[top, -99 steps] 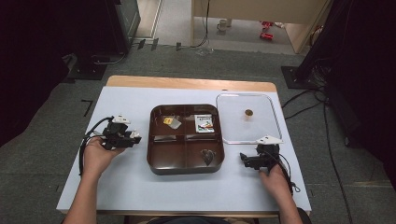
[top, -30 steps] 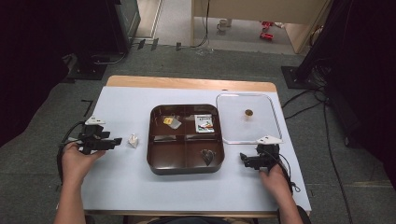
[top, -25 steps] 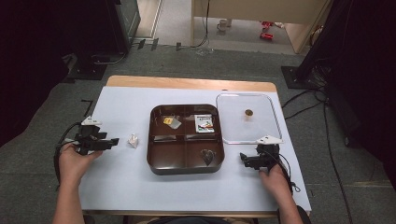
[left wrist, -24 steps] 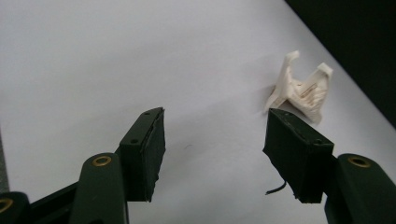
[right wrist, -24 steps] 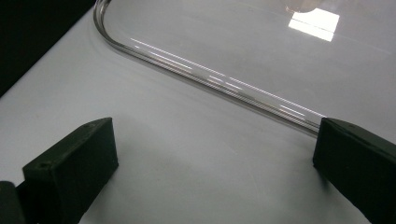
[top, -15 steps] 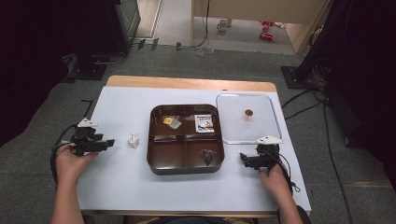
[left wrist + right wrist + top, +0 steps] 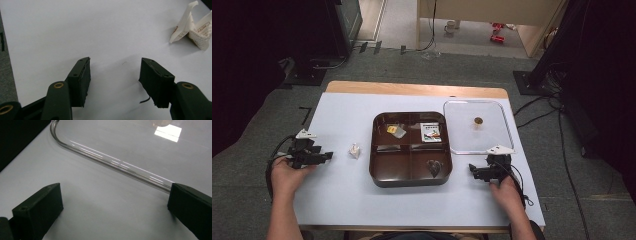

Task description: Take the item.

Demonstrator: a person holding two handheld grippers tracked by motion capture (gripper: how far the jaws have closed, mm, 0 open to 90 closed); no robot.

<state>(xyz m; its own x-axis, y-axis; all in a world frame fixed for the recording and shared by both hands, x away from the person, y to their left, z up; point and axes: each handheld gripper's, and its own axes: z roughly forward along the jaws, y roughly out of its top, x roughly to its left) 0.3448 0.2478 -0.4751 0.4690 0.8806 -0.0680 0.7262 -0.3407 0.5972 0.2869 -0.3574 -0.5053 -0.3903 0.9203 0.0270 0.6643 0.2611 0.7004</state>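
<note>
A small crumpled white paper packet lies on the white table between my left gripper and the brown tray; in the left gripper view the packet sits at the upper right. My left gripper rests near the table's left edge, open, with nothing between its jaws. The brown four-compartment tray holds a yellow wrapped item, a small card and a dark heart-shaped piece. My right gripper lies open to the right of the tray, empty, facing the clear lid's edge.
A clear plastic lid lies right of the tray with a small brown round piece on it. The table's wooden far edge borders grey floor. Cables trail from both grippers.
My left gripper has drawn back leftward, away from the tray, leaving the paper packet on the table where it had been. The right gripper has stayed put.
</note>
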